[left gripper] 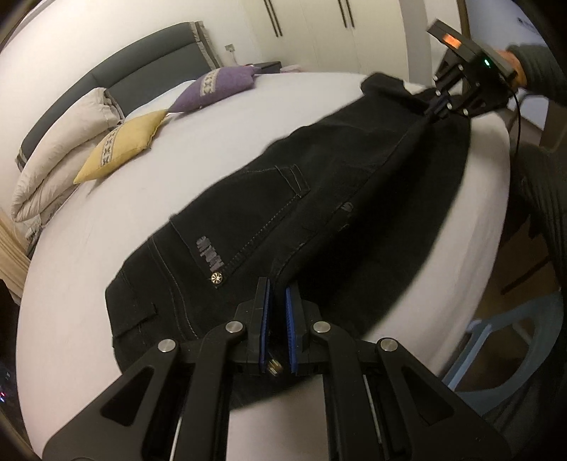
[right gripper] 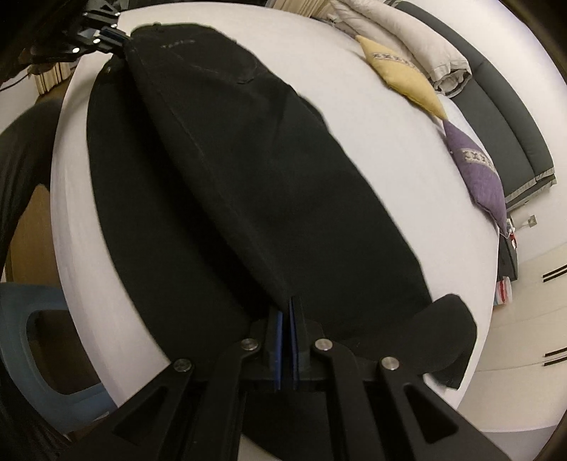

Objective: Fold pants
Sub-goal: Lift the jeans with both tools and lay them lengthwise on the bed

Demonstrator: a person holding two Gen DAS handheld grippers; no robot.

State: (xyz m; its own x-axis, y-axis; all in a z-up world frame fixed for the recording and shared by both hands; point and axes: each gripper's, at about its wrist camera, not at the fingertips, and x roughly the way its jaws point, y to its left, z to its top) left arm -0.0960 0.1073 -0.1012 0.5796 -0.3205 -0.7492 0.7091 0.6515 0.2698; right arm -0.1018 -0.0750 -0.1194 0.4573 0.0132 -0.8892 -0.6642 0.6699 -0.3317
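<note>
Black pants (left gripper: pixel 319 198) are stretched between my two grippers over a white bed (left gripper: pixel 177 142). My left gripper (left gripper: pixel 278 294) is shut on the waist end, near a back pocket with a rivet. My right gripper (right gripper: pixel 287 308) is shut on the leg-hem end; a loose hem flap (right gripper: pixel 450 337) hangs to its right. In the left wrist view the right gripper (left gripper: pixel 437 106) shows at the far end, pinching the cloth. In the right wrist view the left gripper (right gripper: pixel 117 35) shows at the top left, holding the waist. The pants (right gripper: pixel 248 177) look lifted and blurred.
A yellow cushion (left gripper: pixel 120 145), a purple cushion (left gripper: pixel 216 88) and a folded beige duvet (left gripper: pixel 60 159) lie by the grey headboard (left gripper: pixel 141 64). A light blue plastic stool (left gripper: pixel 503 344) stands beside the bed edge. White wardrobe doors (left gripper: pixel 312 21) are behind.
</note>
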